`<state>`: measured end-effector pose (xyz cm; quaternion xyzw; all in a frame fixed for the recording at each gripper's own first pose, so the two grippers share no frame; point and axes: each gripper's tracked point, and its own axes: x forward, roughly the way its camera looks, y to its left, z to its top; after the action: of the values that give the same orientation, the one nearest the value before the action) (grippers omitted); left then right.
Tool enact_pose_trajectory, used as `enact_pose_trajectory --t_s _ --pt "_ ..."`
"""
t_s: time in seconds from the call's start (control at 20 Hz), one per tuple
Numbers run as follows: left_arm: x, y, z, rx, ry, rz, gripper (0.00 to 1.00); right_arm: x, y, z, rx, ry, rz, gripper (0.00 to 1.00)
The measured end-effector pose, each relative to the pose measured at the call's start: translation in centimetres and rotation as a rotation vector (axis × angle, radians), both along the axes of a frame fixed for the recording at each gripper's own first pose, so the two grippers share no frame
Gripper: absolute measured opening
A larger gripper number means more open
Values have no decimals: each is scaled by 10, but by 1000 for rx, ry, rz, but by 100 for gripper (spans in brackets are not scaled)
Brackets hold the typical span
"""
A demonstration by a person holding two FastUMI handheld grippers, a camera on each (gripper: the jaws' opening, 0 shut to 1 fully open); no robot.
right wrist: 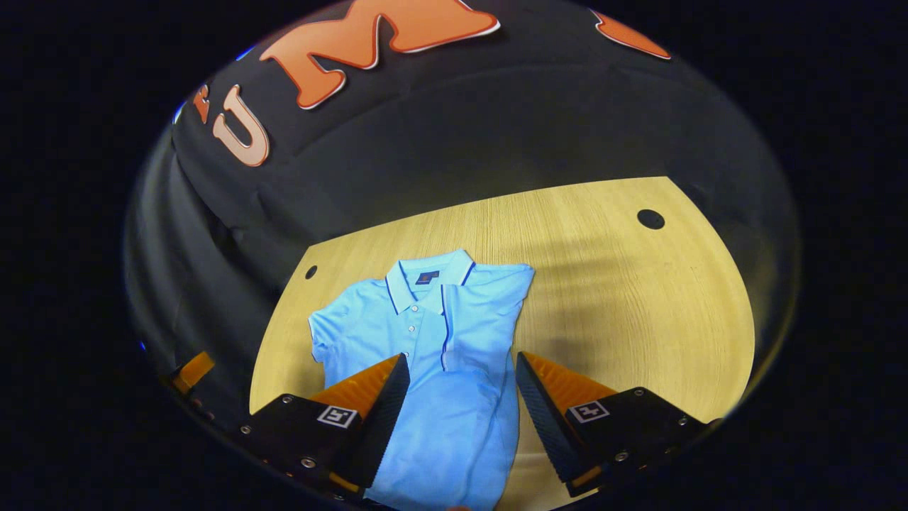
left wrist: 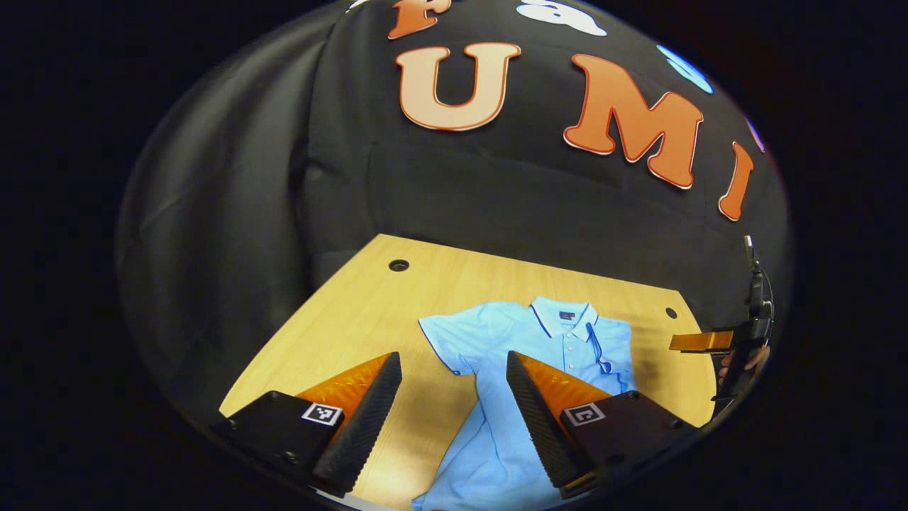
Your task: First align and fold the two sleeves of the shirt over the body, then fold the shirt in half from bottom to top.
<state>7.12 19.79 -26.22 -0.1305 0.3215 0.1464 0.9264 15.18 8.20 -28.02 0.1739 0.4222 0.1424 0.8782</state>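
The wooden table (left wrist: 369,312) is the biggest thing before me, its pale top running from the booth's black wall toward my fingers, with round holes (left wrist: 399,265) near its far corners; in the right gripper view the table (right wrist: 624,284) spreads out bare toward three o'clock, with a hole (right wrist: 650,219) at about one o'clock.

On it lies the light blue polo shirt (left wrist: 525,341), collar pointing away at twelve o'clock, hem running toward me at six. In the right gripper view the shirt (right wrist: 454,348) has its side at three o'clock already folded over the body, giving a straight edge there, while the short sleeve at nine o'clock lies spread flat on the wood.

My left gripper (left wrist: 454,397) hangs above the table with its fingers wide apart, holding nothing; the shirt's spread sleeve shows between them, toward the one o'clock side. My right gripper (right wrist: 461,404) is also spread wide and empty above the lower part of the shirt, the cloth showing in the gap.

In the left gripper view my right gripper shows at three o'clock, at the table's edge.
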Motion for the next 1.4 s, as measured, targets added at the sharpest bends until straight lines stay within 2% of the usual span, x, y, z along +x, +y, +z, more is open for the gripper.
enact_pose_trajectory --t_s 0.1,0.35,0.65,0.9,1.05,1.15,1.3,1.4 --pt "13 7 -18 -35 47 -35 97 -15 -4 10 -16 -22 -25 93" --pt "56 15 -72 -95 176 -122 99 -53 9 23 27 -26 -86 97" --pt "101 27 -141 -164 320 -140 99 -94 9 11 3 -19 -195 98" --pt "129 28 -191 -182 416 -168 99 -118 0 7 -37 -19 -243 98" --pt "131 29 -215 -192 500 -143 97 -127 -4 12 -29 -21 -265 98" --pt "135 35 -221 -155 531 -129 97 -129 -6 11 -34 -21 -263 98" --pt "136 43 -226 -148 599 -61 96 -131 -5 11 -27 -14 -241 98" --pt "137 48 -233 -143 636 -43 94 -135 -4 10 -28 -6 -217 98"
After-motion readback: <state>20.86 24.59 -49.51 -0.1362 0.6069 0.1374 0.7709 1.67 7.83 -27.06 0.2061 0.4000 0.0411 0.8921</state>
